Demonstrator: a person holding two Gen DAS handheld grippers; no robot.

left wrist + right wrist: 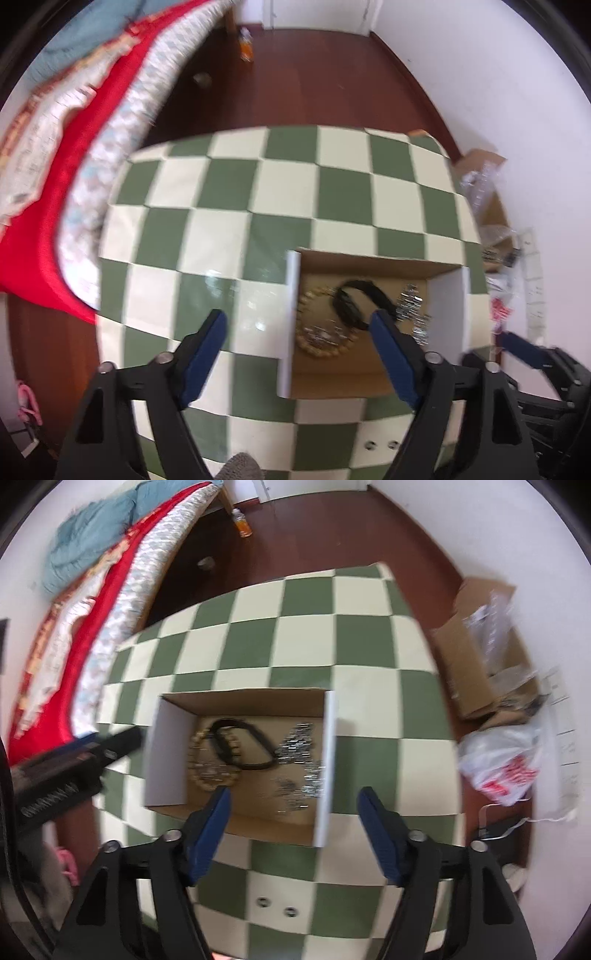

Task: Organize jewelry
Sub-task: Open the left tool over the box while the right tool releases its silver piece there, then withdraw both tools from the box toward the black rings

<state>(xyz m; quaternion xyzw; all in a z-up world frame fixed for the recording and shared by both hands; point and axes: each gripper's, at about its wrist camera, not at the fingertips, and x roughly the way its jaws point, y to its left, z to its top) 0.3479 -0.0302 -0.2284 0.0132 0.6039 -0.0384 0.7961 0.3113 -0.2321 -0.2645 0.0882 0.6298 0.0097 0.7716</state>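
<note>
An open cardboard box with white side walls sits on the green-and-cream checkered table. Inside lie a gold beaded bracelet, a black band and a silvery chain. My left gripper is open above the box's left wall, nothing between its fingers. My right gripper is open over the box's near right part, holding nothing. The other gripper shows at the right edge and left edge.
A bed with red and patterned covers flanks the table's left side. Cardboard boxes with plastic packaging and a white plastic bag lie on the floor at right. An orange bottle stands on the wooden floor.
</note>
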